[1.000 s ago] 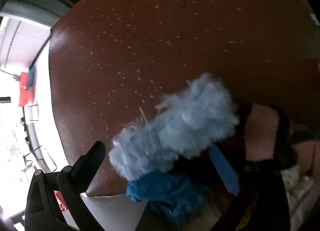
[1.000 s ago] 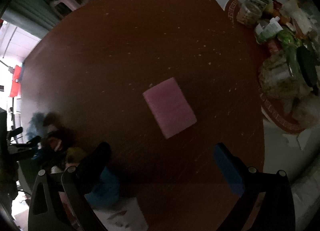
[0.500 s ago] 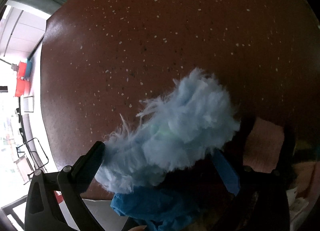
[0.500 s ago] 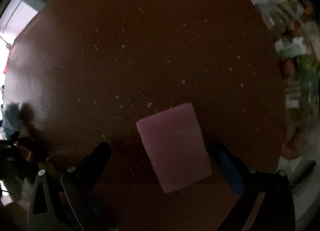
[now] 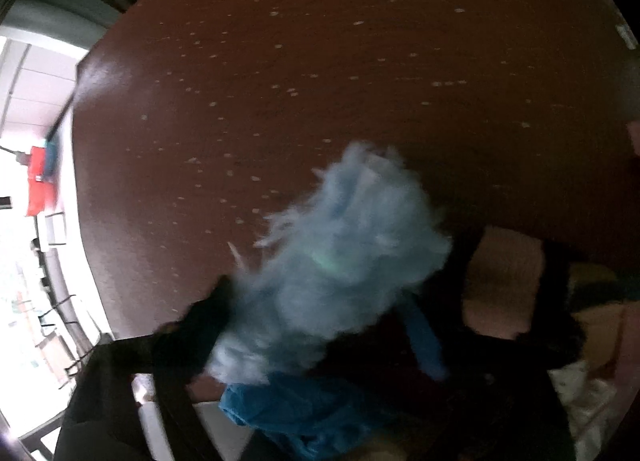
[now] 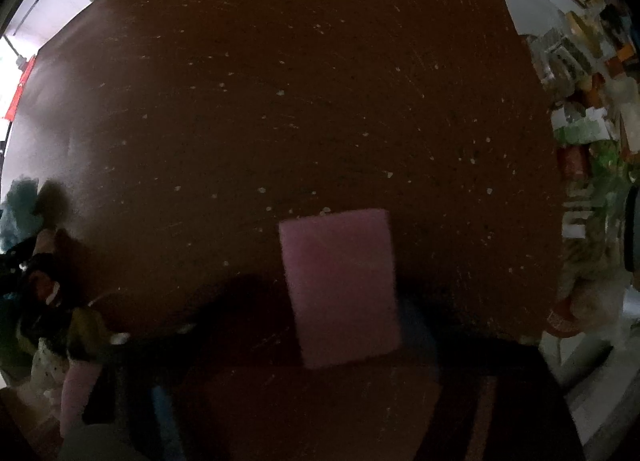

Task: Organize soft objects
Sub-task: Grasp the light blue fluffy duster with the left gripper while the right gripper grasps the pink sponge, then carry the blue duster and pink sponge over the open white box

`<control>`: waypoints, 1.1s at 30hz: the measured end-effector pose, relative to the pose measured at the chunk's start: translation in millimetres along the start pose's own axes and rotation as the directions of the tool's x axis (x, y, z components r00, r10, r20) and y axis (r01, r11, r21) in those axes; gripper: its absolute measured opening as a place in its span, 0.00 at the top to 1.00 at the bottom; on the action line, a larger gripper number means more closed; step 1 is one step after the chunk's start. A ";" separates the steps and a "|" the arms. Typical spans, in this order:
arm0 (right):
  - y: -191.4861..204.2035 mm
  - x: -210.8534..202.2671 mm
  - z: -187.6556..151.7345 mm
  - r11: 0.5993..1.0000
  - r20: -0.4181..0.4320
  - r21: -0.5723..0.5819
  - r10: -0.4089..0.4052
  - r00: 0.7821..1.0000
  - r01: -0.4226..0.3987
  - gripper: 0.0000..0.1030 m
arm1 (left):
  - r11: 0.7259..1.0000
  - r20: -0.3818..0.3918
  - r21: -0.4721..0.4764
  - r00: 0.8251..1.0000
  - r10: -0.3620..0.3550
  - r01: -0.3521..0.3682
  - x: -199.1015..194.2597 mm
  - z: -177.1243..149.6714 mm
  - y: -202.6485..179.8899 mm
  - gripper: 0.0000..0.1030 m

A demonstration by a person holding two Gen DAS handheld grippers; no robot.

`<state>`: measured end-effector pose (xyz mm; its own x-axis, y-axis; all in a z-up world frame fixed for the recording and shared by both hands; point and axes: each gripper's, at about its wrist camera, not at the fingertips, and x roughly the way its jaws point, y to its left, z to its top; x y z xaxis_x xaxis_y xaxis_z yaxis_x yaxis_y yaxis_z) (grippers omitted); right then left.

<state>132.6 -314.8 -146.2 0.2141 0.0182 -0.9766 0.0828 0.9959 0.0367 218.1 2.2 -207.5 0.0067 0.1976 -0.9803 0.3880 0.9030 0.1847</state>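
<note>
Two tools are working at once here, both aimed steeply down at the dark red-brown table (image 5: 280, 61).

On my left camera, the left tool (image 5: 316, 325) has just been closing its jaws, and the pale blue fluffy bundle (image 5: 340, 261) sits right between them. The black finger (image 5: 204, 321) at seven o'clock is up against the fluff, and the blue pad (image 5: 424, 337) at five o'clock touches its other flank. It looks like a grip on the fluff, with the jaws stopped roughly half apart, though the picture is smeared. Directly below the fluff, at six o'clock, a darker blue cloth (image 5: 304, 409) lies bunched up. At four o'clock a pinkish pad (image 5: 504, 285) rests among dark shapes that I can't make out.

Over to my right camera: the right tool (image 6: 340, 341) has just been closing too, and the pink rectangular sponge (image 6: 344, 285) lies flat on the table, low of centre, at six o'clock. The fingers are lost in shadow and blur on either side of it, so I can't tell whether they press on it yet. At nine o'clock, by the table's edge, a bit of the blue fluff shows. At three o'clock, off the table's edge, there is a blurred clutter of jars and packets (image 6: 588, 133).
</note>
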 end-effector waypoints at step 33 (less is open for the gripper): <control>-0.8 -122.2 -94.6 0.969 0.068 0.058 0.238 0.969 -0.242 0.53 | 0.939 0.269 -0.327 0.963 -0.014 0.105 -180.7 -92.7 21.0 0.75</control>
<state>14.3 -309.4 -46.9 0.2930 0.2488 -0.9232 0.0845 0.9550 0.2842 139.5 20.8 -19.9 0.2489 0.0752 -0.9656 0.0637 0.9936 0.0938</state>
